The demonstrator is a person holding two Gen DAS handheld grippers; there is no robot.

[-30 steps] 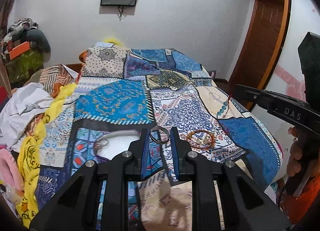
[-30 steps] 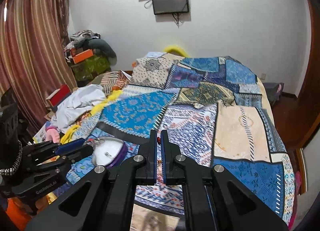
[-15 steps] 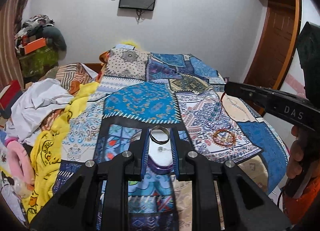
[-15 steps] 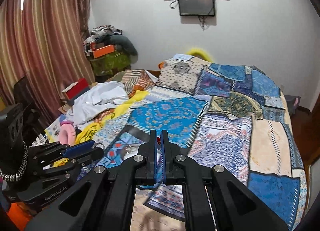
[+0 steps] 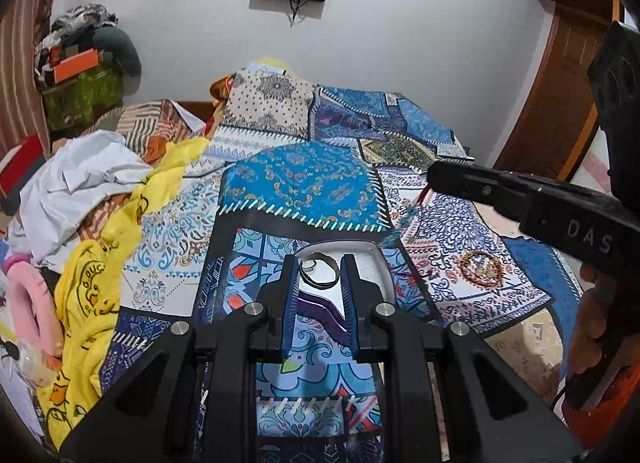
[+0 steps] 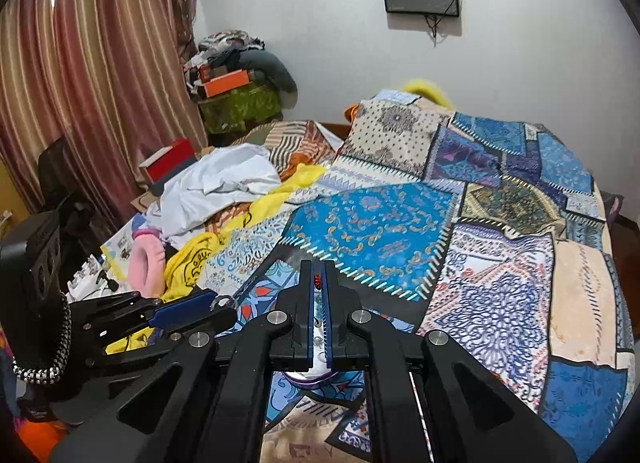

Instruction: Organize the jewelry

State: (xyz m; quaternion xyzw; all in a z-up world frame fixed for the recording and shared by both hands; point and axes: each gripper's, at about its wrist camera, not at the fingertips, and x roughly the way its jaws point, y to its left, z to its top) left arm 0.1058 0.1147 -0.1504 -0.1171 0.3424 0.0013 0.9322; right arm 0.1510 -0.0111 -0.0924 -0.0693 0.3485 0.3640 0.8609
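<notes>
In the left wrist view my left gripper [image 5: 319,267] is shut on a silver bangle [image 5: 320,273] and holds it over a white tray with a purple rim [image 5: 368,263] on the patterned bedspread. A brown beaded bracelet [image 5: 480,267] lies to the right of the tray. My right gripper [image 5: 434,173] reaches in from the right, with a blue bead strand [image 5: 402,219] dangling from it. In the right wrist view my right gripper [image 6: 318,267] is shut on the strand's red bead [image 6: 317,282], above the tray [image 6: 316,373]. The left gripper [image 6: 218,303] shows at lower left.
The bed is covered by a blue patchwork spread [image 5: 304,183]. White cloth [image 5: 76,191], a yellow cloth [image 5: 92,287] and a pink item [image 5: 24,299] are piled at the left. A striped curtain [image 6: 80,83] hangs left; a wooden door [image 5: 560,95] stands right.
Both grippers have swung left toward the tray. The bangle now hangs over the tray's inside, and the right gripper with its strand has come closer above it.
</notes>
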